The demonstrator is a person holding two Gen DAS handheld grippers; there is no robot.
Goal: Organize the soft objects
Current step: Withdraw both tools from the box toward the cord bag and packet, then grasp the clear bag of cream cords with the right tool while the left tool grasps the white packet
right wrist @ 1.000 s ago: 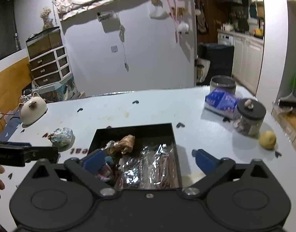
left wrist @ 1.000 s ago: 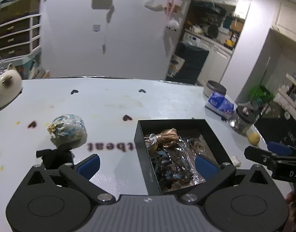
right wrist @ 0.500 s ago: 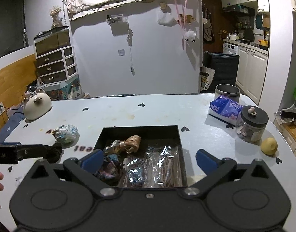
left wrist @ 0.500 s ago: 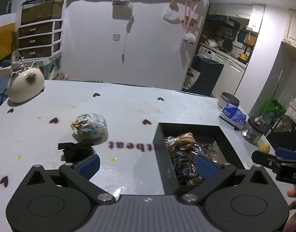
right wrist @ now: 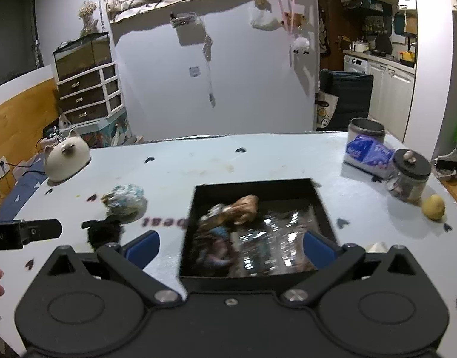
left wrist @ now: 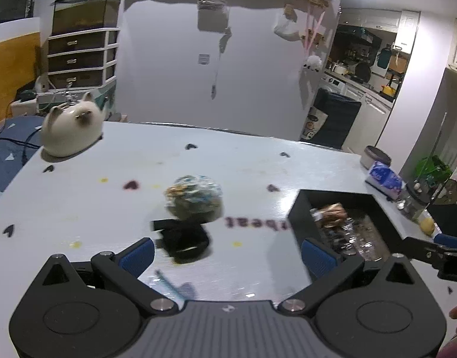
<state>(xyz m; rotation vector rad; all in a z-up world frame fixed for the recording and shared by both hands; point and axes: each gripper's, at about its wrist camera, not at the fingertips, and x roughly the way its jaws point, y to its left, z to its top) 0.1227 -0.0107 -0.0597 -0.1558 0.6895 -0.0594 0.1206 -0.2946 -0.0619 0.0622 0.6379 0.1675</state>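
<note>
Lying crosswise before spread left gripper [left wrist: 227, 253]: black scrunchie [left wrist: 183, 240] (blurred); right gripper [right wrist: 231, 247] spread.

Black box [right wrist: 198, 205] is sitting on a white table [left wrist: 228, 161] that's sporting dark hearts; blue-padded left gripper [left wrist: 227, 252].

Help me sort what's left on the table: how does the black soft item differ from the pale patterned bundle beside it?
The black soft item is dark and plain; the patterned bundle is pale with multicoloured print. The black one lies low and flat, while the bundle is rounder and stands taller. The black one sits nearer the left gripper, the bundle just behind it. Both lie on the table, outside the black box.
</note>
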